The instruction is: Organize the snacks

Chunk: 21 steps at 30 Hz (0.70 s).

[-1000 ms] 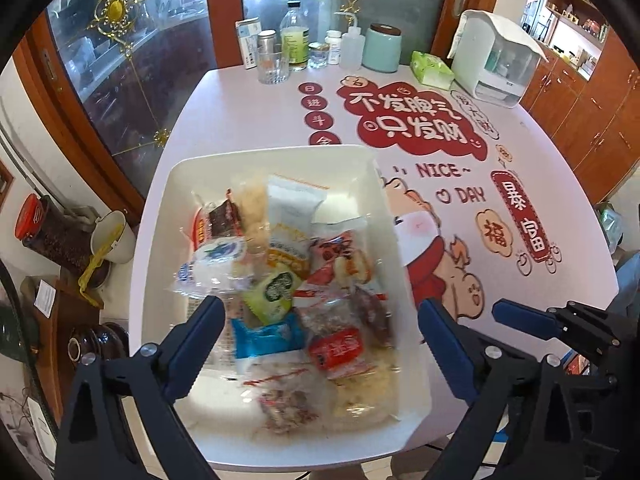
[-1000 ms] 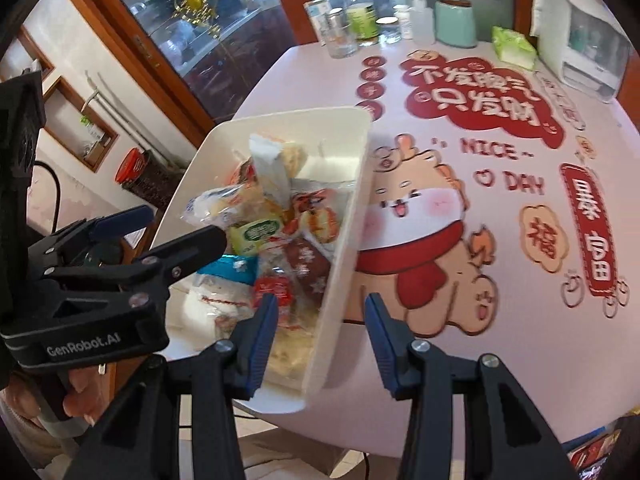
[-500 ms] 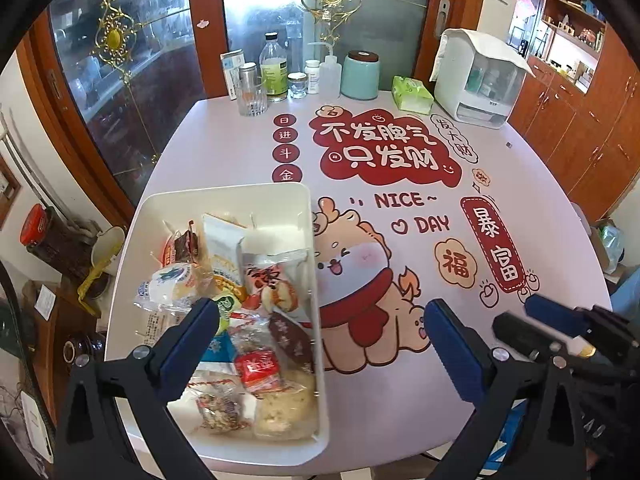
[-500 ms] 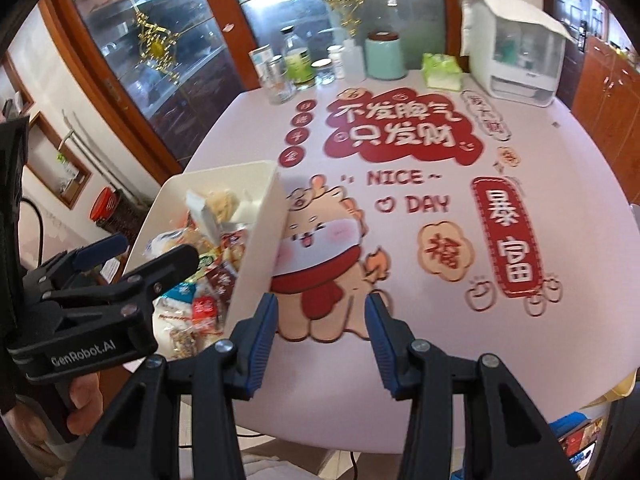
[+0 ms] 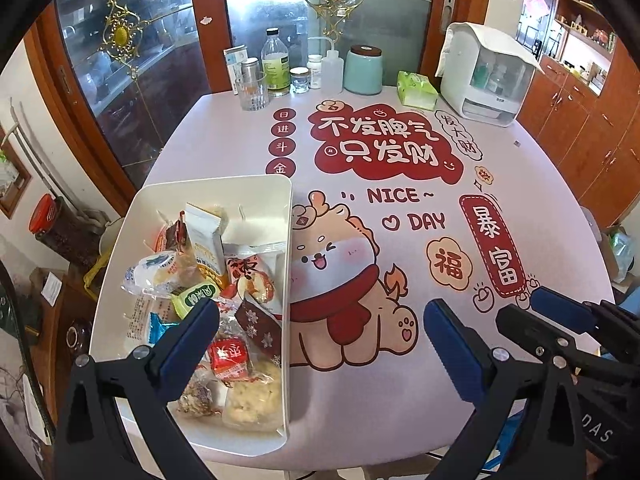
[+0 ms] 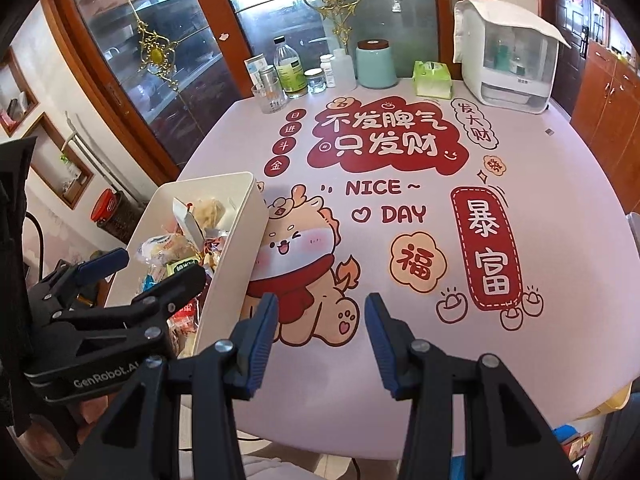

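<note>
A white bin (image 5: 286,240) full of wrapped snacks (image 5: 208,280) stands on the near left of the table. My left gripper (image 5: 320,332) hangs above the table's near edge, open wide with nothing between its fingers. Its left finger (image 5: 192,332) overlaps the bin's snacks in the view; its right finger is over the cartoon print. My right gripper (image 6: 320,320) is open too, empty, over the print to the right of the bin (image 6: 236,248). Each gripper shows in the other's view: the right gripper (image 5: 560,316), the left gripper (image 6: 148,268).
The pink printed table cover (image 5: 400,152) spans the round table. Along the far edge stand bottles (image 5: 275,64), a glass (image 5: 253,94), a teal canister (image 5: 363,70), a green tissue pack (image 5: 416,90) and a white appliance (image 5: 488,76). Glass cabinet doors rise behind.
Both grippers have drawn back from the bin and shifted right, so the bin looks smaller and further left. Their jaws stand as wide as before.
</note>
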### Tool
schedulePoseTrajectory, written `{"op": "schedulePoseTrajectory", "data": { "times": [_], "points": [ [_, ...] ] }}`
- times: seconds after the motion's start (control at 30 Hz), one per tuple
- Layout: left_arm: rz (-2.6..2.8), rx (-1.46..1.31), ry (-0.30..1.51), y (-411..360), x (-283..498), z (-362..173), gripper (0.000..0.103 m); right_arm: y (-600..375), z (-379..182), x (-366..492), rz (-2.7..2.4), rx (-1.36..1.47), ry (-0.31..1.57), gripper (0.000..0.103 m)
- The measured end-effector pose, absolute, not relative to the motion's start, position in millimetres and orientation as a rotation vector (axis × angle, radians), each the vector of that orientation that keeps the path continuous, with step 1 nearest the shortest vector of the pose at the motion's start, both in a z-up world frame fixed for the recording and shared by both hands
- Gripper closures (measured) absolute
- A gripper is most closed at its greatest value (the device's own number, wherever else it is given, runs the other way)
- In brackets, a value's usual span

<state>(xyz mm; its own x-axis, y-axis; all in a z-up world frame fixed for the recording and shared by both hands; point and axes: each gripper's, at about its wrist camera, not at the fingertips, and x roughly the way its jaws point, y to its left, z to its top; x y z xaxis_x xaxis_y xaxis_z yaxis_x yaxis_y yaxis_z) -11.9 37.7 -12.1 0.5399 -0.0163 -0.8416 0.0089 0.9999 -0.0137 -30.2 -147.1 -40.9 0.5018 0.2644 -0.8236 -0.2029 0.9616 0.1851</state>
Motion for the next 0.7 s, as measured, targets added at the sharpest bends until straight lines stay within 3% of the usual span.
{"op": "schedulePoseTrajectory", "data": {
  "times": [0.7],
  "points": [
    [-0.008, 0.000, 1.004, 21, -11, -15, 0.001, -161, -48, -29, 0.276, 0.083, 1.003, 0.057]
  ]
}}
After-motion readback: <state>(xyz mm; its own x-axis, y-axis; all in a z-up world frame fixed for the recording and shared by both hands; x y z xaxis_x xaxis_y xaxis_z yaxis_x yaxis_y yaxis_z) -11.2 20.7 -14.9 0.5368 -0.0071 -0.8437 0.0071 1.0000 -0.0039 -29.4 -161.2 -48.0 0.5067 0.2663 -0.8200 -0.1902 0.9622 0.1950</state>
